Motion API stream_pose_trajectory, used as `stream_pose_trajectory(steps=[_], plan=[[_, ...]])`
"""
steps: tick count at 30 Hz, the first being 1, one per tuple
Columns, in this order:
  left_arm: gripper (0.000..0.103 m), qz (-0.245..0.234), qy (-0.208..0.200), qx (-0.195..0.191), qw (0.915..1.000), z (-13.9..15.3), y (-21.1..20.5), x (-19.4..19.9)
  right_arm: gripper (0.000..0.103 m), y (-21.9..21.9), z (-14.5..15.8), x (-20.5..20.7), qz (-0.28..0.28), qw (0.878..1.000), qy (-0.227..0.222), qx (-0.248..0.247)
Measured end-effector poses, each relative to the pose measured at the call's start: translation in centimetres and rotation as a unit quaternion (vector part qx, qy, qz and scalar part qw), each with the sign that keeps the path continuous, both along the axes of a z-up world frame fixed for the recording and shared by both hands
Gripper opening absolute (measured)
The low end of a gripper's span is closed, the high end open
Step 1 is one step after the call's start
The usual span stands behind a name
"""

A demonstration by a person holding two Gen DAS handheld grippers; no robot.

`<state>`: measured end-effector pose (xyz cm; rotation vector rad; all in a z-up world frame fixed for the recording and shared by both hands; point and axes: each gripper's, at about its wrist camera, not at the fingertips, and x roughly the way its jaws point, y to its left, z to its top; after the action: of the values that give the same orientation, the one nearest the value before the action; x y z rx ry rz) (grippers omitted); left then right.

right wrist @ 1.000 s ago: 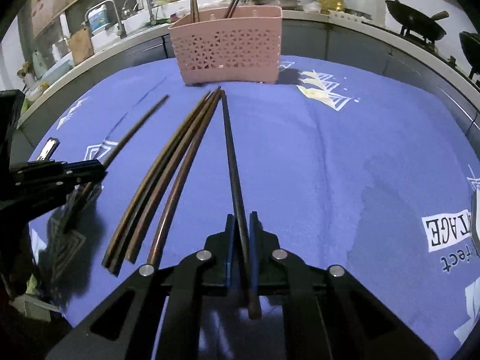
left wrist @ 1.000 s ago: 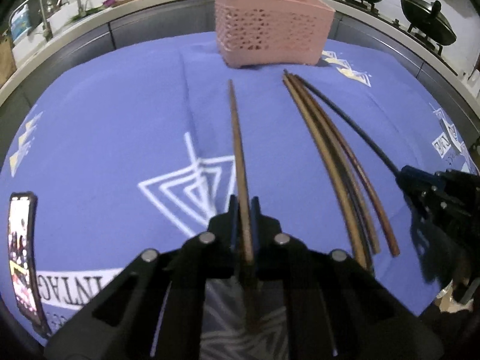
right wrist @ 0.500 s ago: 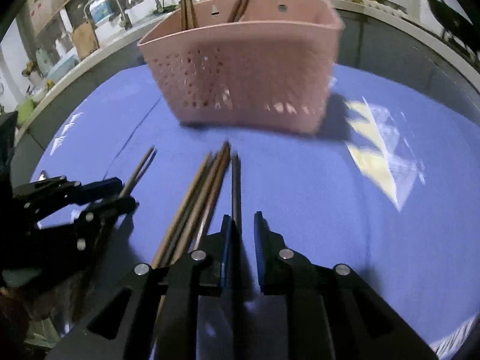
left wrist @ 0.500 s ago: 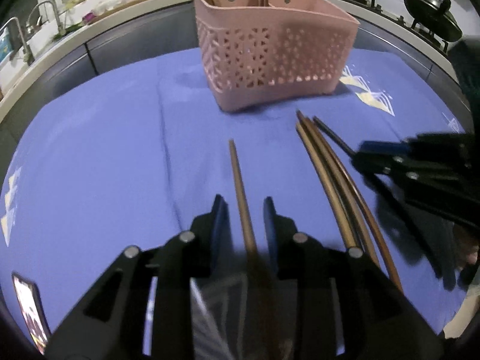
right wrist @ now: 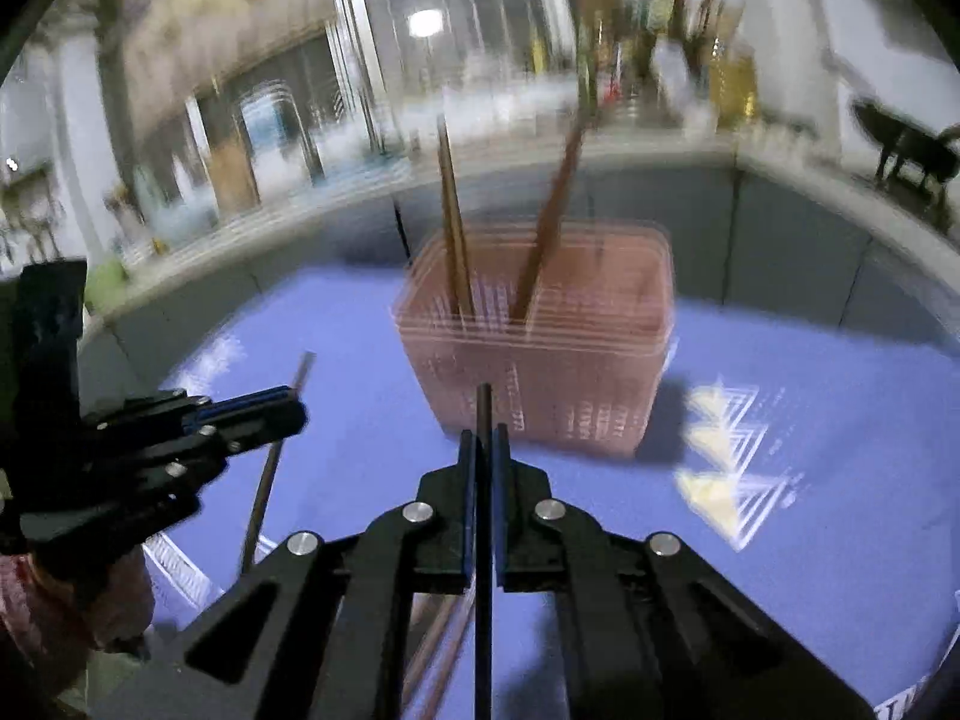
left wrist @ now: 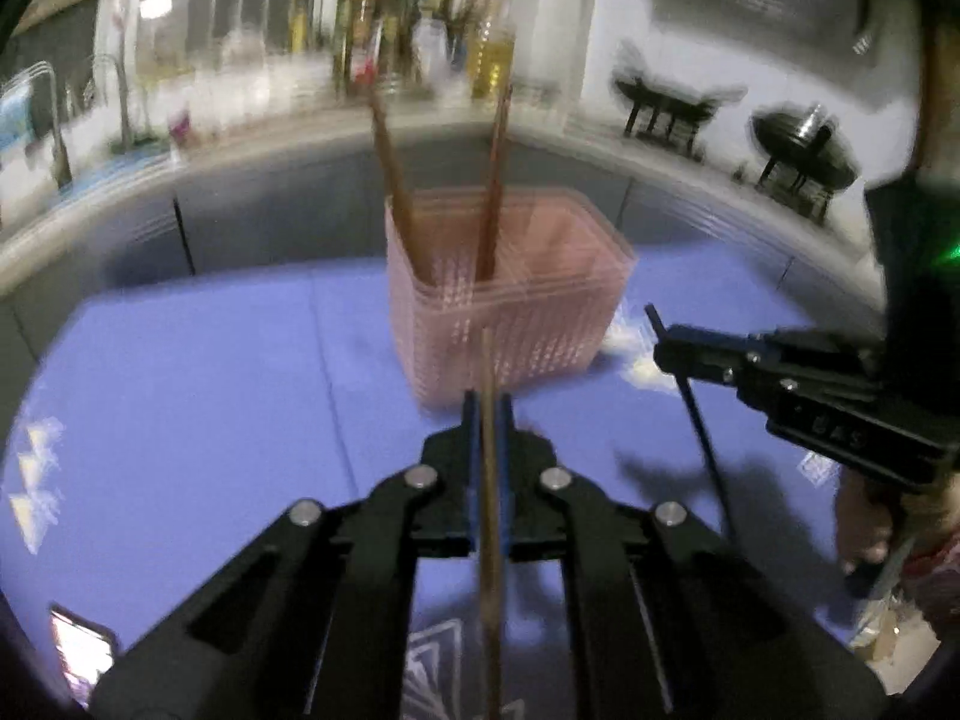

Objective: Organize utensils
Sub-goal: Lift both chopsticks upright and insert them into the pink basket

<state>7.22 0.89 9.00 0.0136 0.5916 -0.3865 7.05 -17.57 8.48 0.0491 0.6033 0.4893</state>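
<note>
**Both chopsticks gripped and lifted, heading for the basket**

We have a brown chopstick (left wrist: 489, 480) clamped in the left tool (left wrist: 487, 420), running lengthwise between the jaws with its tip poking out ahead. The right tool (right wrist: 483, 450) is clamped the same way on a black chopstick (right wrist: 483, 516). Jaws on both have just been closing, with the stick between them in each case. Both sticks look clear of the blue cloth (left wrist: 180, 420) on the table (judging by the shadows under the right tool in the left view).

The pink basket (right wrist: 540, 372) stands straight ahead of both tools, upright, with two brown chopsticks (right wrist: 453, 228) already standing in it and leaning on the rim. More brown sticks (right wrist: 438, 642) lie on the cloth below the right tool, so we are mid-task, not near the end.

Step in hand, as we read it: carrying the pair to the basket. Both views are heavily blurred, so fine detail is unreliable.

Next move calls for:
- getting each tip above the rim, not against the perforated wall
- tilting the sticks steeper so they drop in end-first
- staying clear of the two sticks already inside
- keeping the tools apart; they are near each other now

A phone (left wrist: 81, 654) lies at the near left edge, out of the way.
</note>
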Motion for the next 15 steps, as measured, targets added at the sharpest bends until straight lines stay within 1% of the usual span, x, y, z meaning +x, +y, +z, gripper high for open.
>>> stream_pose_trajectory(steps=[1, 2, 4, 6, 10, 15], plan=[[0.004, 0.0, -0.022, -0.006, 0.9997, 1.4, 0.3, -1.3, 0.005, -0.4, 0.8, -0.9, -0.004, 1.0, -0.02, 0.007], [0.004, 0.001, -0.037, -0.008, 0.9993, 2.3, 0.5, -2.2, 0.005, -0.9, 2.0, -2.0, -0.009, 0.999, -0.047, 0.015], [0.004, 0.005, -0.065, -0.009, 0.9979, 3.7, 0.8, -4.0, 0.005, -1.7, 3.3, -3.8, -0.017, 0.996, -0.082, 0.027], [0.004, 0.007, -0.077, -0.011, 0.997, 4.1, 1.1, -4.9, 0.005, -1.8, 3.8, -4.5, -0.025, 0.994, -0.102, 0.033], [0.004, 0.012, -0.095, 0.008, 0.9954, 4.0, 1.1, -5.8, 0.005, -2.2, 4.0, -4.8, -0.038, 0.991, -0.121, 0.03], [0.004, 0.005, -0.084, 0.003, 0.9965, 4.7, 1.3, -4.9, 0.005, -2.1, 4.7, -4.3, -0.032, 0.993, -0.111, 0.037]])
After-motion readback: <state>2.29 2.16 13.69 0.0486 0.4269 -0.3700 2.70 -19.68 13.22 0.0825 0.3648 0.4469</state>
